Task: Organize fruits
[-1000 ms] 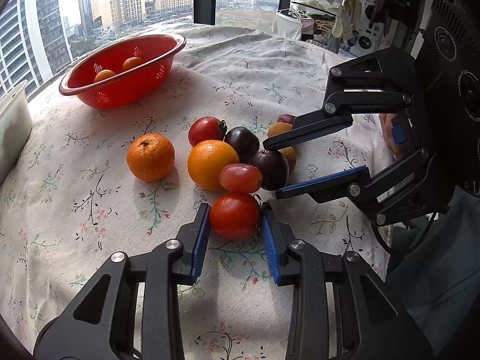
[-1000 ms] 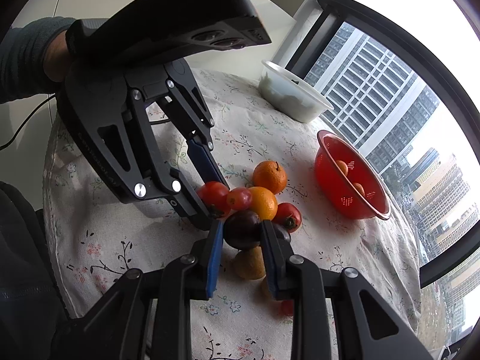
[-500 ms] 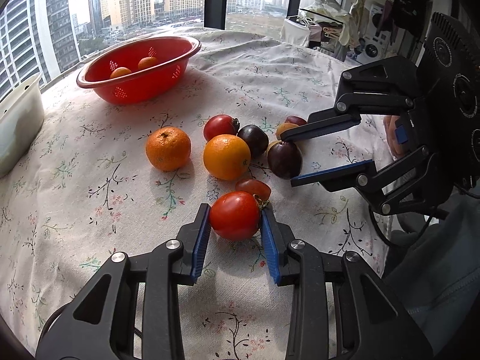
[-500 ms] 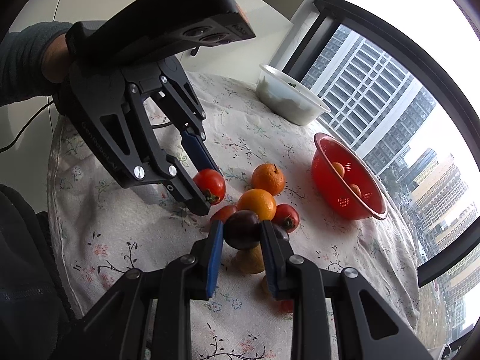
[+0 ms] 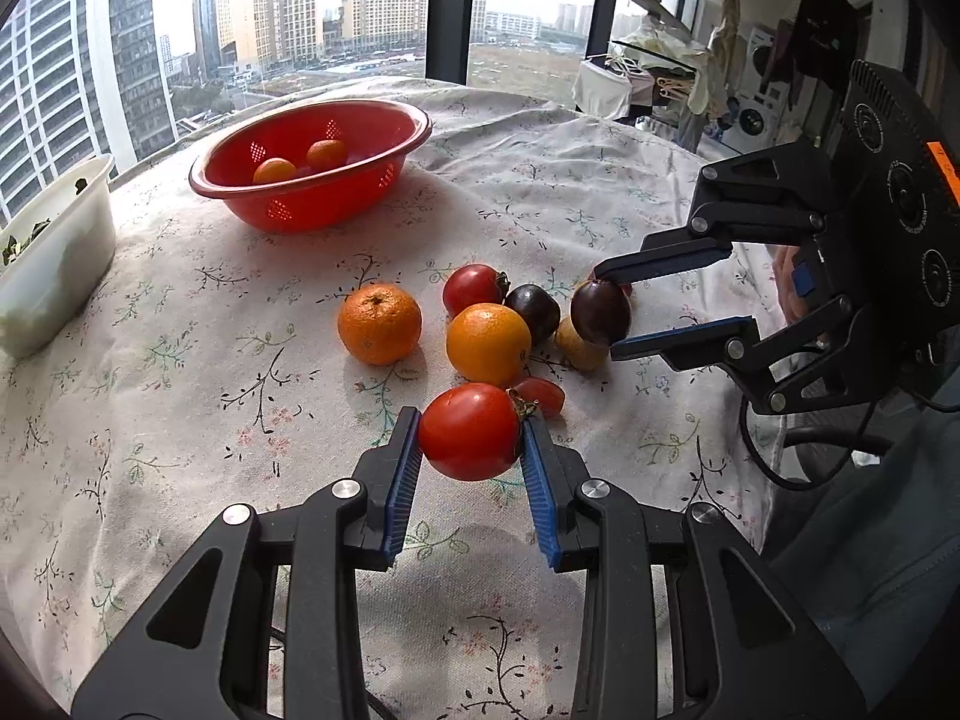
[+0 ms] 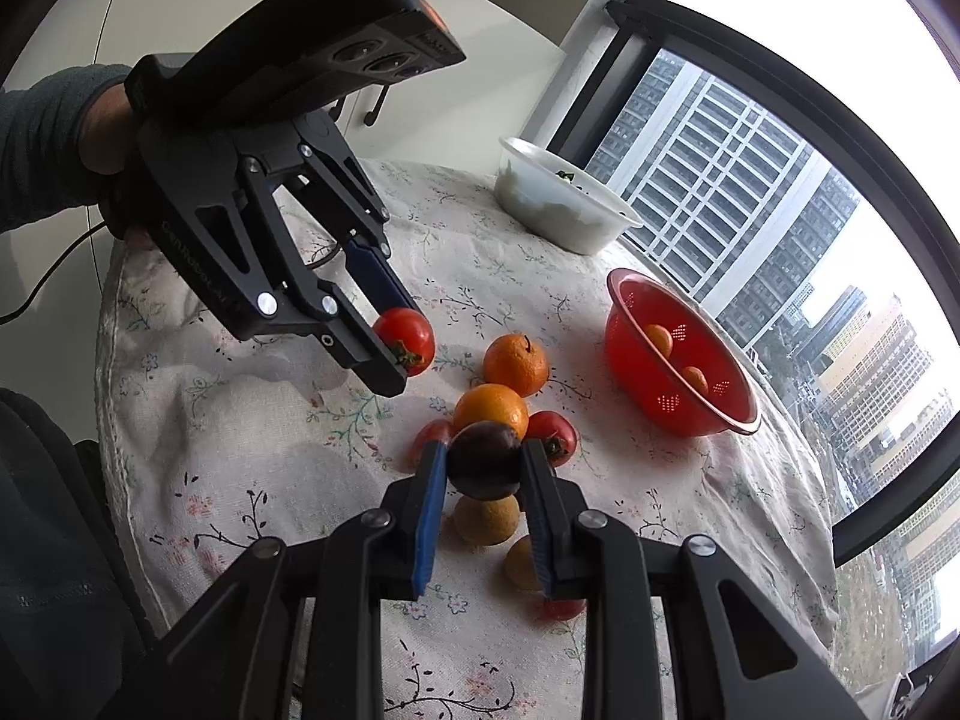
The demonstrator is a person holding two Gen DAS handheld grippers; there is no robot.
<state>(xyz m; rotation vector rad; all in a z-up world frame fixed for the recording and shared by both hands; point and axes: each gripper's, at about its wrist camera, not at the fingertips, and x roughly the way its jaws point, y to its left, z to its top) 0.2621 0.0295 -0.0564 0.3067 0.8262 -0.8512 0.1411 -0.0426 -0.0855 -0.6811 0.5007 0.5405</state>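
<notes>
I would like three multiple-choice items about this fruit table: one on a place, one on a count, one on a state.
1. Where does the white plastic tub stand?
A. beside the window
B. inside the colander
C. on the floor

2. How many small oranges lie in the red plastic colander?
A. none
B. two
C. five

3. What does the left gripper hold?
A. nothing
B. a dark plum
C. a red tomato

Answers: 1 A, it sits at the table edge by the glass. 2 B, two show inside. 3 C, its pads press the tomato.
</notes>
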